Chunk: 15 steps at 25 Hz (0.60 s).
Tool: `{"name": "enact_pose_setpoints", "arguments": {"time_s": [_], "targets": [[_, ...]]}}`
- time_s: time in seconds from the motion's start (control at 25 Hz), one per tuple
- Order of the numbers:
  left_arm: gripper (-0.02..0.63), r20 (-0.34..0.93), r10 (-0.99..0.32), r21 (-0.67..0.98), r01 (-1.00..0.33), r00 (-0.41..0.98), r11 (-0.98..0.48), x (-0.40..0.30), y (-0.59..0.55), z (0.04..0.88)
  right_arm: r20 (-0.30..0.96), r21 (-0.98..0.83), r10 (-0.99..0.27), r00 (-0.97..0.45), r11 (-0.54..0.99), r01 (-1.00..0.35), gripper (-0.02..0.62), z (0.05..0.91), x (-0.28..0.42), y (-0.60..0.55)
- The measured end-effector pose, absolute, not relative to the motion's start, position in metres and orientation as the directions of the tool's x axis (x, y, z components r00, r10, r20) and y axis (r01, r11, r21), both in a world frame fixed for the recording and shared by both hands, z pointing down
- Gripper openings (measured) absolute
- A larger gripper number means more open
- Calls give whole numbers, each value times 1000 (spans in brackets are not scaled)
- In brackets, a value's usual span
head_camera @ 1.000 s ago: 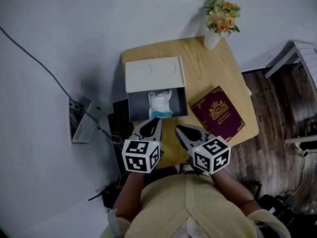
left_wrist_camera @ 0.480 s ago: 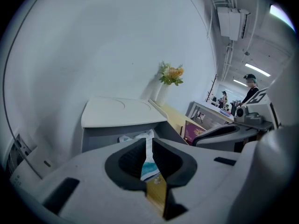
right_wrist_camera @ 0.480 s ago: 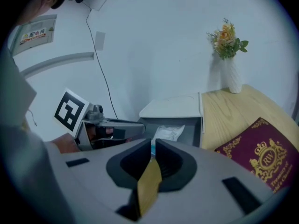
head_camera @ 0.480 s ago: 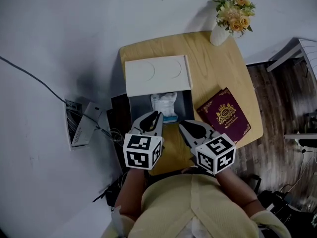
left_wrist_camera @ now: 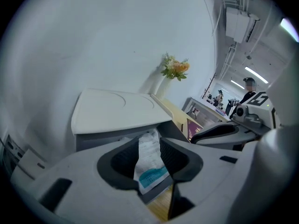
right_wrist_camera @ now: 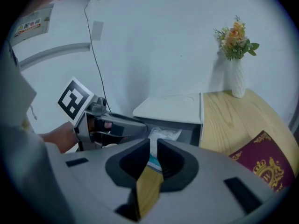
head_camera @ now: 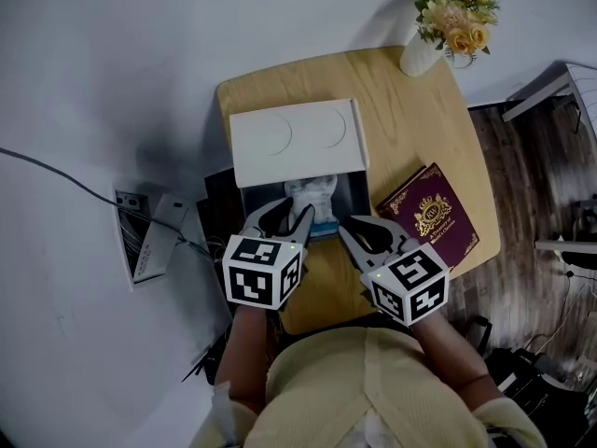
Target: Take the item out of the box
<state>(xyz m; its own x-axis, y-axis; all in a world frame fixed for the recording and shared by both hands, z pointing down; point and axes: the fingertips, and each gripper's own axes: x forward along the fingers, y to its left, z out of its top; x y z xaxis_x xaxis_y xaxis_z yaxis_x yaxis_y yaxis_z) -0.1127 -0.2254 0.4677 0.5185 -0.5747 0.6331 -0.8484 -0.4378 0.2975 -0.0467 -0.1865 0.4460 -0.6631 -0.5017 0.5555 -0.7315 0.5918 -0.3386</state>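
A grey box (head_camera: 347, 194) with its white lid (head_camera: 294, 140) swung back sits on the round wooden table (head_camera: 392, 110). Inside lies a white packet with a teal band (head_camera: 314, 199), which also shows in the left gripper view (left_wrist_camera: 148, 164) and the right gripper view (right_wrist_camera: 163, 134). My left gripper (head_camera: 280, 217) is at the box's near edge. Its jaws have just been opening and now stand apart, and the packet shows through the gap ungripped. My right gripper (head_camera: 354, 230) hovers just right of it over the table, shut on nothing.
A burgundy booklet (head_camera: 429, 217) lies on the table right of the box. A white vase of flowers (head_camera: 448, 21) stands at the far right corner. A power strip and cables (head_camera: 145, 241) lie on the floor to the left, and a chair (head_camera: 560, 91) stands at the right.
Both grippers moved forward to the box's near edge. The left jaws, shut in the earlier frames, now stand apart. The right jaws stay shut.
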Motion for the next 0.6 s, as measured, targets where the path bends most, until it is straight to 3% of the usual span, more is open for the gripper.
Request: {"name": "enact_pose_setpoints", "arguments": {"time_s": [0.24,0.6], "targets": [[155,750,-484,165,-836,451,-522,-112,-230,487,560,-329,-502,-659,595,-733,34,445,-49,-193],[169,850,-342,176,-829,400,-531,-107,-229,512,574,-309,-502,-647,599,-739,34,446,-48,-198]]}}
